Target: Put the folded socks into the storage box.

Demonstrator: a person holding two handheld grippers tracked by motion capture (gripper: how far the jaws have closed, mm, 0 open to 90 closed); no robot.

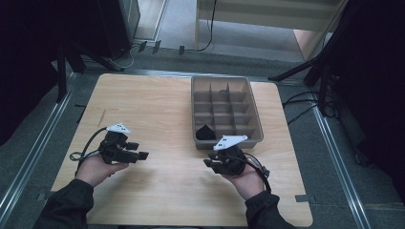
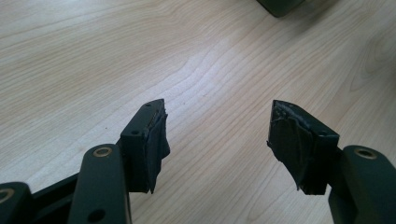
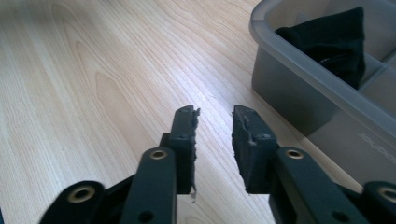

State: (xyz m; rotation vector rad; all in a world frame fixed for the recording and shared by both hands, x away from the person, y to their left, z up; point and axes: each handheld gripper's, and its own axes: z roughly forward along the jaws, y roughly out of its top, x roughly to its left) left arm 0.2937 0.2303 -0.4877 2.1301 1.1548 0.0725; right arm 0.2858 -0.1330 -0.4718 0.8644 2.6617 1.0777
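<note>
Where the grey divided tray [image 1: 255,125] sits on the far right part of the table [image 1: 167,109], a black cloth-like item [image 1: 206,132] lies bunched in its near-left corner compartment, rising about to the rim. In the right gripper view that same black item [image 3: 337,44] shows just inside the tray's rounded corner wall [image 3: 299,88]. A second small dark thing [image 1: 223,90] rests in a far compartment; what it is cannot be told.

Just before the tray's near wall, the right gripper [image 1: 208,163] hovers close to the near-left corner, its jaws parted by a narrow gap with nothing between them, bare wood showing through [image 3: 214,140]. The left gripper [image 1: 143,155] is held well apart from it, over the left half of the table, jaws spread wide and empty [image 2: 217,140], pointing toward the centre.

Between the two grippers the wood is bare, and the whole left and near stretch of the table lies open. The tray's right wall stands near the table's right edge.
</note>
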